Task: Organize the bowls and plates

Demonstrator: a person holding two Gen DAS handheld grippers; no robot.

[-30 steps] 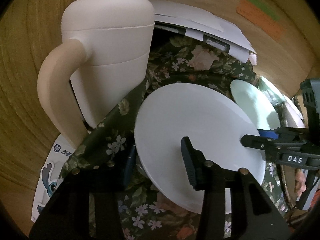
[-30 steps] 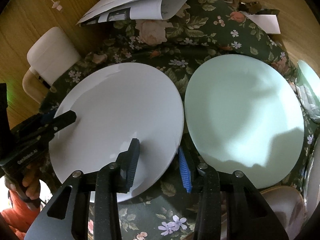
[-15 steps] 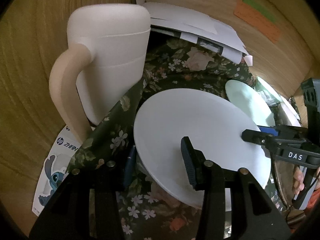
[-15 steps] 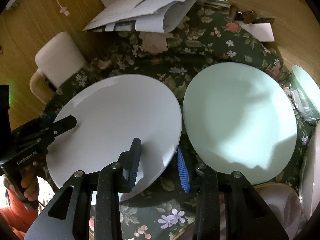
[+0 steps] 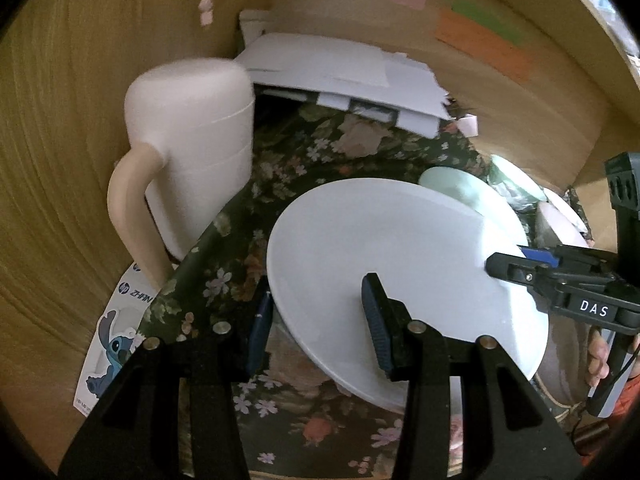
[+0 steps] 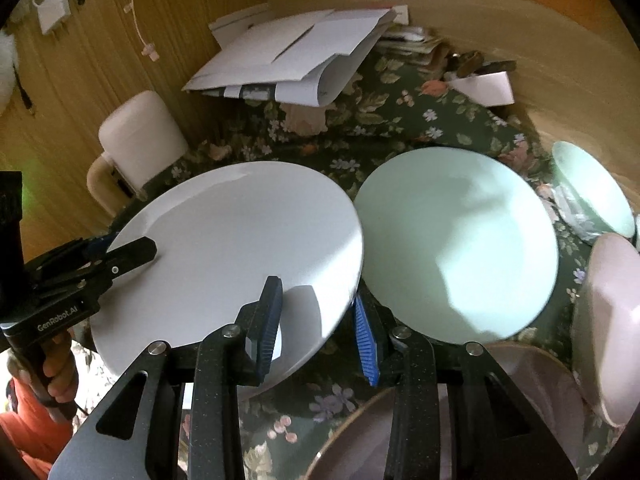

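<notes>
You hold the white plate (image 6: 240,248) with both grippers: left gripper (image 5: 316,320) and right gripper (image 6: 316,308) each clamp opposite rims. Keep it level, clear the green plate (image 6: 460,240) beside it, then lower evenly.

Black two-finger frames with silver screws and ribbed blue pads are seen on the left gripper (image 5: 320,324) and the right gripper (image 6: 318,330); "GenRobot.AI" and "DAS" are printed in white.

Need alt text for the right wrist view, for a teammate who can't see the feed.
Both grippers clamp opposite rims of a white plate: the right gripper at its near edge, the left gripper at its far-left edge. A pale green plate lies beside it on the floral tablecloth, papers behind.
</notes>
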